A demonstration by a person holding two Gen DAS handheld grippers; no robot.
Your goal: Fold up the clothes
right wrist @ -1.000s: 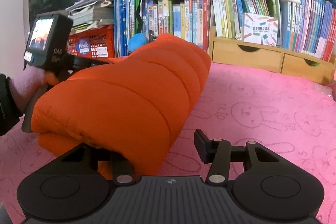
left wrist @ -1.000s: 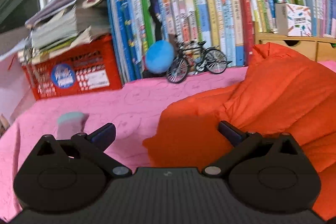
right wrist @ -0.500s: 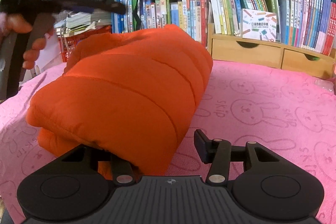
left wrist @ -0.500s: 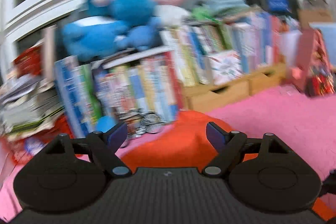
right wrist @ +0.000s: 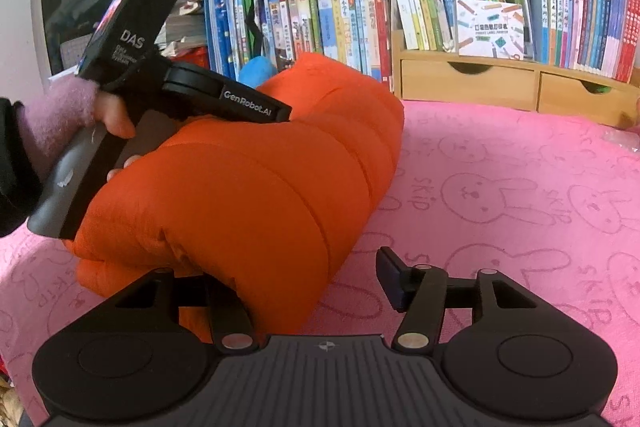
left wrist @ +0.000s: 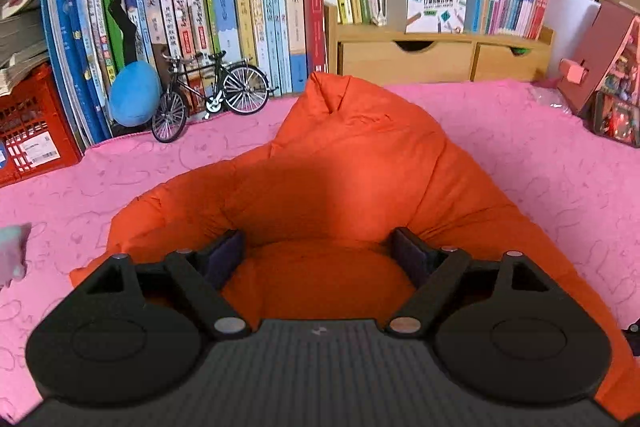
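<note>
The orange puffer jacket (right wrist: 256,187) is seen folded into a thick, rounded bundle on the pink bunny-print cloth (right wrist: 520,195), its quilted ribs running across the top and its layered edges stacked at the near end. It is laid in front of the row of books (right wrist: 340,23), with one puffed corner poked up toward them. And from the left wrist view the same jacket (left wrist: 344,179) is shown as a broad, glossy mound, creased into a hollow in the middle.

The left gripper (left wrist: 318,255) is pressed down onto the jacket's near end, its jaws spread wide and a bulge of orange padding is seen between the fingers; whether the pads (left wrist: 224,255) actually pinch it cannot be told. In the right wrist view that gripper (right wrist: 224,99) is held over the jacket's top by a hand (right wrist: 116,123) in a fuzzy pink sleeve.

The right gripper (right wrist: 304,287) is being opened: one finger is buried behind the jacket's near corner, the other finger (right wrist: 394,283) is left clear of the fabric, over the pink cloth
</note>
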